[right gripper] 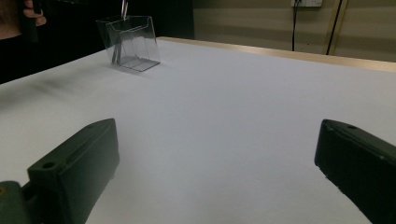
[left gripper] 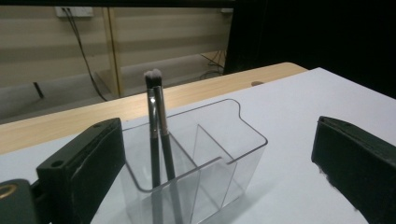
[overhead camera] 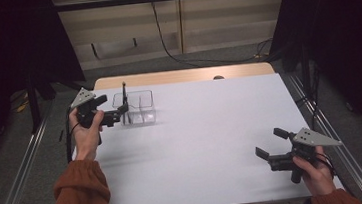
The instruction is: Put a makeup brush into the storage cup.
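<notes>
High view. A person works at a white bench (overhead camera: 198, 145) with a claw in each hand. The left claw (overhead camera: 115, 113) sits at the far left of the bench, just beside the left end of a clear plastic organizer (overhead camera: 137, 108). Two dark makeup brushes (overhead camera: 125, 100) stand in the organizer's left compartment, bristles up, their long axis close to vertical. The right claw (overhead camera: 269, 156) rests near the front right corner, well apart from the organizer, jaws spread and holding nothing. The left hand (overhead camera: 86, 131) is by far the nearer to the brushes.

Left gripper view. The left claw (left gripper: 219, 163) is spread wide and grips nothing; the organizer (left gripper: 233, 140) stands ahead of it, with the near left corner overlapped by the left jaw, though contact cannot be told. The brushes (left gripper: 156, 130) rise side by side, leaning slightly against each other, white-tipped heads above the rim. They stand ahead of the claw and left of its midline, nearer the left jaw. Judged from this, the brushes are already seated, and any further move on them would call for a reach forward with the jaws astride the upright handles.

Right gripper view. The right claw (right gripper: 215, 168) is wide and empty over bare bench. The organizer (right gripper: 130, 42) appears far off at upper left, a brush handle (right gripper: 124, 9) rising out of it.
</notes>
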